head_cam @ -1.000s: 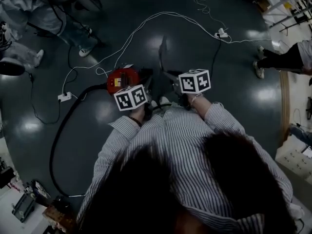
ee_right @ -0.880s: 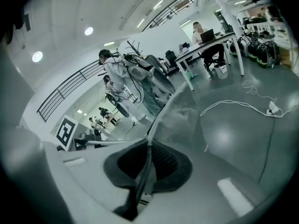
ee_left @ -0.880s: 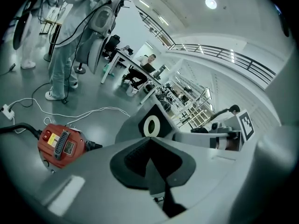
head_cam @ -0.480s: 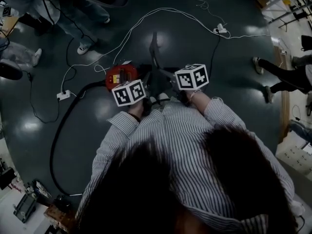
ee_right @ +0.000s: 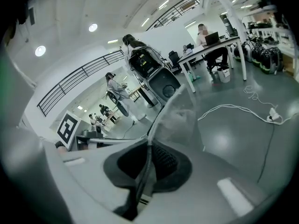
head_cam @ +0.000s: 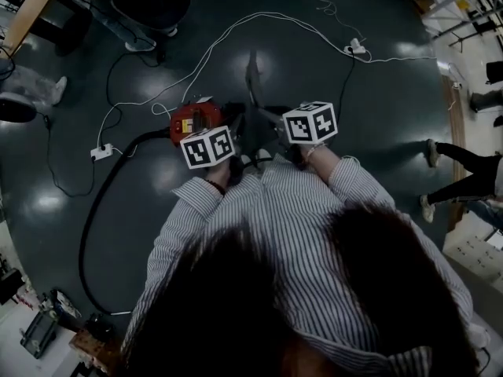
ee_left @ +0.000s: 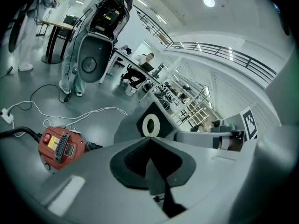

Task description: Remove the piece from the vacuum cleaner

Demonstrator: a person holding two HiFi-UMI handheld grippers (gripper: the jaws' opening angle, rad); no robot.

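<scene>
L gripper [ee_left: 152, 160] & R gripper [ee_right: 147, 164], 2 jaws each nearly closed, pinch the thin grey piece [head_cam: 251, 77] at frame centre. Red vacuum cleaner [head_cam: 195, 121] sits just left. Piece looks freed; next prob. carry clear, set down.

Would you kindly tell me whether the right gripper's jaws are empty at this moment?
No, the right gripper is closed on the thin edge of a translucent piece that rises up from between its pads.
</scene>
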